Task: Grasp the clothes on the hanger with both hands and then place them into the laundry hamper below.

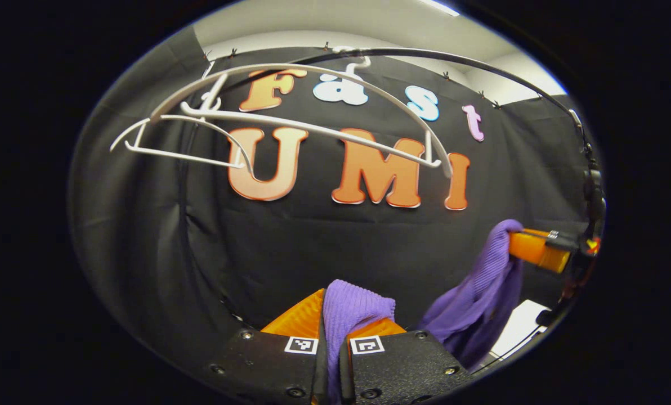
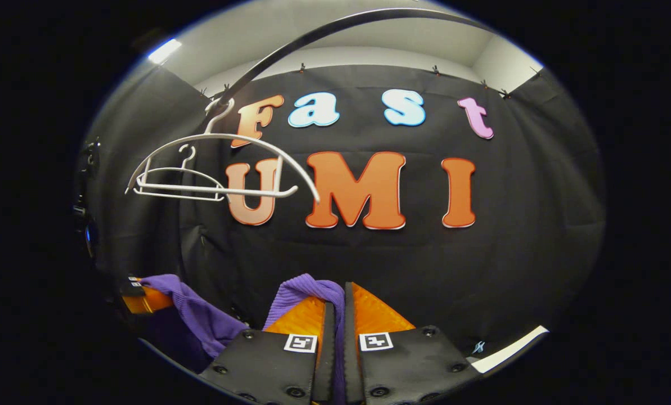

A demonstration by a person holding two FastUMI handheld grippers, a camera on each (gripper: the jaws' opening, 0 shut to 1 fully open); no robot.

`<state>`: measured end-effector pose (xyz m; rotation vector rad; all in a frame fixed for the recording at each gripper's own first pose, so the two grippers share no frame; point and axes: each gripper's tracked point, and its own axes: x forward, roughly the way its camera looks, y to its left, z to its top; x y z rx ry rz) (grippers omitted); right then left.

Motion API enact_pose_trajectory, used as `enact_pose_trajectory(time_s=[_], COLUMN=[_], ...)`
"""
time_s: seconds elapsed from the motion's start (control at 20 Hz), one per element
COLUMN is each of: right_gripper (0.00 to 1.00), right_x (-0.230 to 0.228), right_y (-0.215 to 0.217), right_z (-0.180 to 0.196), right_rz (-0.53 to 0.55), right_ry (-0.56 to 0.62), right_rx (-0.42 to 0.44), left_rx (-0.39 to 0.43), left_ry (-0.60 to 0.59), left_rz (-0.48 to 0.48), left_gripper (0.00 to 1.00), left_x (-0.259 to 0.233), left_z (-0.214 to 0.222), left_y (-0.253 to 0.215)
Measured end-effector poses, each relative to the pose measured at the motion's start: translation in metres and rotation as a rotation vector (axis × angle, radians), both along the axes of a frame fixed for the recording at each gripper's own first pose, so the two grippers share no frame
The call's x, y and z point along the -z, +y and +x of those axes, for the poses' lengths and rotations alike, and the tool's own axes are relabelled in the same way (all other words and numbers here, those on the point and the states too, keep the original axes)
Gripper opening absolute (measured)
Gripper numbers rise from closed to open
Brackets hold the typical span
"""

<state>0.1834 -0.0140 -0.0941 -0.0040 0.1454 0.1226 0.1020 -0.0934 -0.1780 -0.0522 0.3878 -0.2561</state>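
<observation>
The purple knitted garment (image 1: 352, 309) is clamped by both the left gripper (image 1: 332, 332) and the right gripper (image 2: 335, 315), free of the white plastic hangers (image 1: 290, 124); lowering into the hamper is judged next.

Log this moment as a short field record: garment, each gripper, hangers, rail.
garment: purple knit cloth, off the hangers, held between both grippers
left gripper: shut on a fold of the cloth
right gripper: shut on another fold
hangers: two white hangers, bare, on the rail
rail: dark curved bar overhead
hamper: cannot tell
</observation>
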Motion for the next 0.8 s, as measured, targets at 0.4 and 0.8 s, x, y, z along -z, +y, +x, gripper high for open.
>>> enact_pose_trajectory(time_s=[0.4,0.8], right_gripper=[0.14,0.13], right_x=[0.163,0.214], right_y=[0.027,0.023], right_z=[-0.045,-0.065], right_rz=[0.094,0.132], right_ry=[0.535,0.784], right_rx=[0.036,0.117], left_rx=[0.033,-0.057], left_ry=[0.444,0.668], left_rz=[0.023,-0.019], left_gripper=[0.08,0.09], left_x=[0.113,0.151], left_z=[-0.061,-0.078], left_y=[-0.028,-0.017])
